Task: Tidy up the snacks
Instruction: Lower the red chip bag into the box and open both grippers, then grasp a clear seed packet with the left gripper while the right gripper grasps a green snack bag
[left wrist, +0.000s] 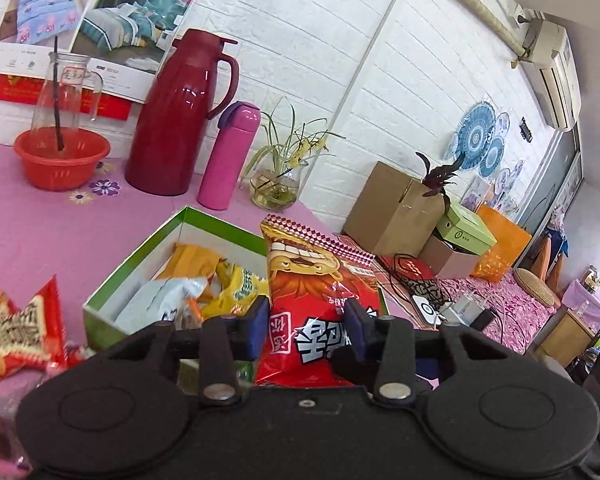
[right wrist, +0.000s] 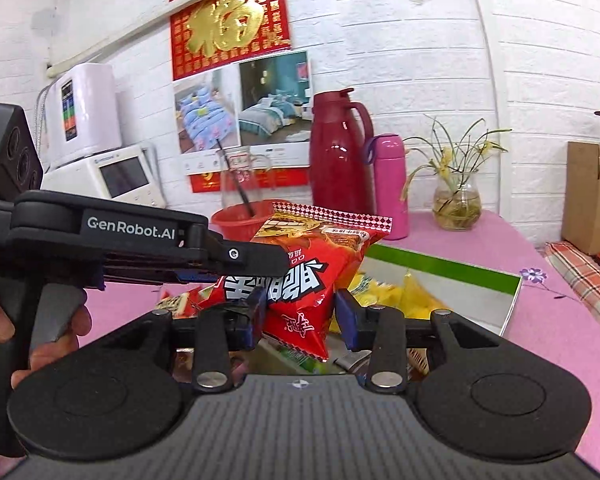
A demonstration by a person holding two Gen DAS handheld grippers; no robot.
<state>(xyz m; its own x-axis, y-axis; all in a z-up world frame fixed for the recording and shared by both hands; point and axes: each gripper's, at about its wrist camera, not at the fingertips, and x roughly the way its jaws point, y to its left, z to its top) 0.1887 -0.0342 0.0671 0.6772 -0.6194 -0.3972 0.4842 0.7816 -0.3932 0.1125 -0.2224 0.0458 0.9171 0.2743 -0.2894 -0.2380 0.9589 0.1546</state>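
A red snack bag with a cartoon face hangs above the pink table. My left gripper is shut on it. In the right wrist view the same red bag is pinched near its upper left side by the left gripper, which comes in from the left. My right gripper is shut on the bag's lower corner. Behind the bag stands an open green box, also seen as the green box, with yellow packets and a white packet inside. Another red packet lies on the table at the left.
Along the white wall stand a dark red thermos jug, a pink flask, a red basin and a glass vase with a plant. Cardboard boxes sit beyond the table's right edge. A person's hand holds the left gripper's handle.
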